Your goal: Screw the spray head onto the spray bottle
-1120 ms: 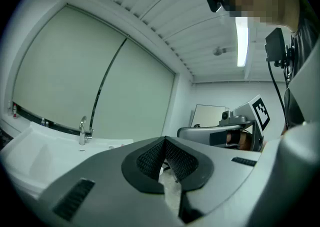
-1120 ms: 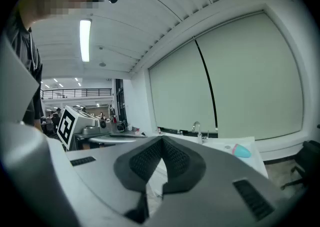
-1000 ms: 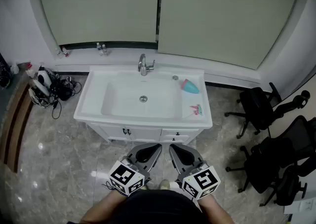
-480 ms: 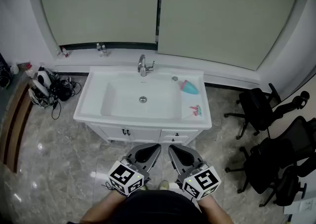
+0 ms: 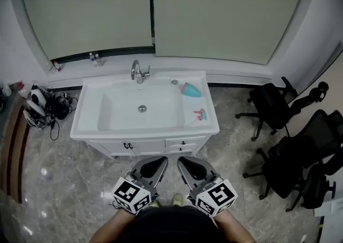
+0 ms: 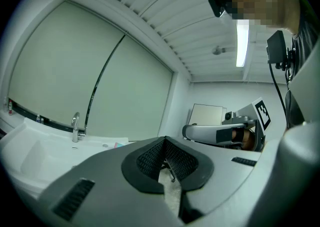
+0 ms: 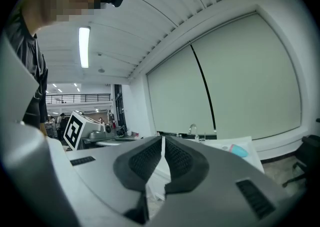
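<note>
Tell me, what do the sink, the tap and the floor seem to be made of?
The sink looks like glossy white ceramic, perhaps resin: smooth, evenly white, with a soft sheen. The tap seems to be chromed metal: bright, mirror-like highlights. The floor appears to be polished marble or marble-look tile: grey veining and lamp glare.

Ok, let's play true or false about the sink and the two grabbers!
1. The left gripper and right gripper are both shut and empty. True.
2. The teal bottle sits in the basin by the drain. False: it is on the right ledge of the sink.
3. The spray head is screwed onto the bottle. False: it lies apart from it, nearer the front edge.
4. Black chairs stand right of the sink. True.
</note>
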